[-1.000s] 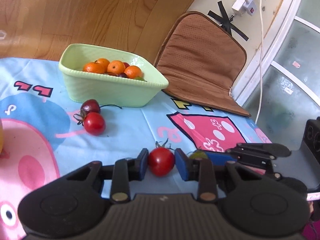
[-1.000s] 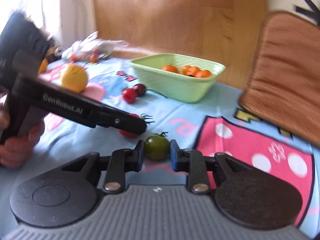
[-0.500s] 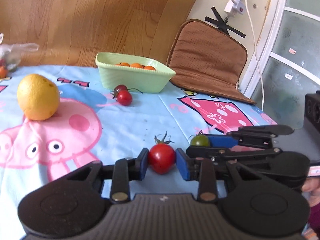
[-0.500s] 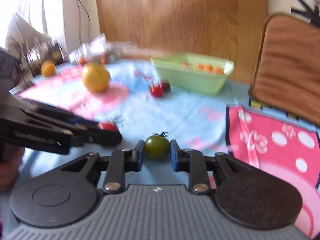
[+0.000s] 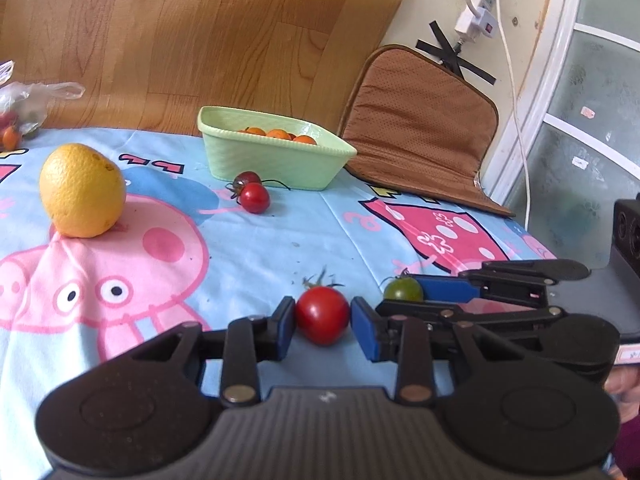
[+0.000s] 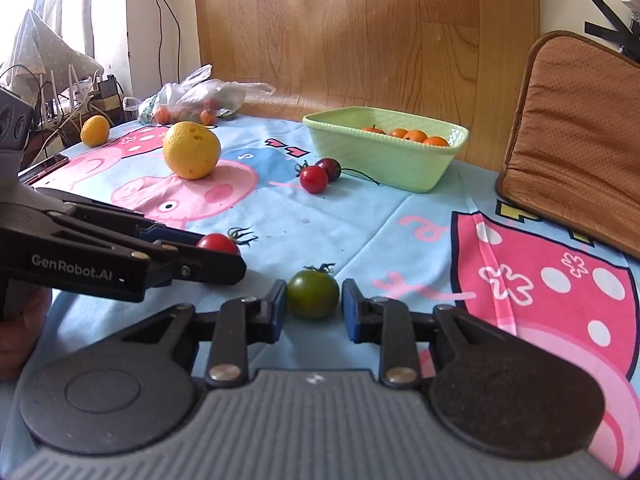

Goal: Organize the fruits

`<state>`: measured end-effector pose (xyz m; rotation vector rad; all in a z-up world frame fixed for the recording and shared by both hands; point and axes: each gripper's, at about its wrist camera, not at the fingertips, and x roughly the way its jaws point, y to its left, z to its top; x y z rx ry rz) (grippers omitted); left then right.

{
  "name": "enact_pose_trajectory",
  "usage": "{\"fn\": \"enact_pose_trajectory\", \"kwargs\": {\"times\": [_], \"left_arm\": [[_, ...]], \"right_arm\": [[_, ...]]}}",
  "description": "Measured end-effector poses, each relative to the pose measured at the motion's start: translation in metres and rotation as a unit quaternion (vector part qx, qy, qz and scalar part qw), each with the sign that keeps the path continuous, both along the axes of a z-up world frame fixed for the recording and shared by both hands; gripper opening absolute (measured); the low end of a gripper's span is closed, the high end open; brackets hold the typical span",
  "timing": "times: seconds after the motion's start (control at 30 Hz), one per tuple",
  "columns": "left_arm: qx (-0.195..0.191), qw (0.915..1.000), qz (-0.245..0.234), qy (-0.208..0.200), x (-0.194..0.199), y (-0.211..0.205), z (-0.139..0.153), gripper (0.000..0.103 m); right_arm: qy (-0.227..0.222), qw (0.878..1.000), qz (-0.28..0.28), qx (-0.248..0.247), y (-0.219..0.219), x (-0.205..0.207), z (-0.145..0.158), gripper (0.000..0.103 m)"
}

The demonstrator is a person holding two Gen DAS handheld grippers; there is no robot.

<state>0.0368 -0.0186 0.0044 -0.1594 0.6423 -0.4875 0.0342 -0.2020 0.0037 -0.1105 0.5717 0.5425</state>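
Left-wrist view, left to right: plastic bag (image 5: 24,108) of small fruit, upper left edge; large yellow citrus (image 5: 82,191) standing on the cartoon-print cloth (image 5: 248,248) covering the bench; pale green basket (image 5: 276,160) holding small oranges, upper centre; two small tomatoes (image 5: 251,192) touching one another just in front of it; brown cushion (image 5: 424,120), upper right. Lower centre: left gripper (image 5: 323,322), jaws close about a red tomato (image 5: 322,314), the left pad touching it, a sliver of gap at the right pad; the fruit appears to rest on the cloth. Lower right: right gripper (image 5: 404,298) seen side-on at a green tomato (image 5: 403,289). Right-wrist view: right gripper (image 6: 313,307), jaws set either side of the green tomato (image 6: 313,294) with small gaps showing, not gripping. Handling note: squeeze each fruit across its widest part, gently, as the skin likely bruises; lift clear of the cloth, carry over the basket rim, and release low so the fruit does not bounce out.
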Motion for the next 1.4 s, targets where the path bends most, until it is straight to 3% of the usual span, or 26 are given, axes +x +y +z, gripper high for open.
{"fn": "enact_pose_trajectory", "kwargs": {"times": [0.1,0.17,0.5,0.77,0.93,1.0,1.03,1.4], "left_arm": [[0.003,1.0000,0.007,-0.005,-0.001,0.000,0.001,0.043],[0.007,0.9999,0.009,-0.008,-0.002,-0.001,0.002,0.043],[0.008,0.9997,0.024,-0.004,0.001,0.001,0.001,0.046],[0.049,0.9979,0.039,-0.016,-0.002,-0.011,0.001,0.045],[0.075,0.9951,0.061,-0.021,-0.005,-0.016,0.001,0.045],[0.081,0.9939,0.071,-0.022,-0.006,-0.016,0.000,0.045],[0.081,0.9937,0.076,-0.021,-0.006,-0.015,0.001,0.045],[0.084,0.9926,0.084,-0.023,-0.010,-0.013,0.002,0.045]], "right_arm": [[-0.003,1.000,-0.005,-0.003,0.000,-0.002,0.000,0.037],[-0.005,1.000,-0.008,-0.003,0.000,-0.003,0.000,0.044],[-0.002,1.000,-0.007,0.004,-0.002,-0.005,0.000,0.044],[0.000,1.000,-0.008,0.006,0.000,-0.005,-0.001,0.043],[-0.003,1.000,-0.026,-0.002,0.004,-0.005,0.000,0.042],[-0.003,0.999,-0.043,-0.002,0.007,-0.006,-0.001,0.038],[-0.004,0.999,-0.048,-0.001,0.008,-0.007,-0.001,0.030],[-0.003,0.996,-0.093,0.011,0.013,-0.020,-0.002,0.030]]}}
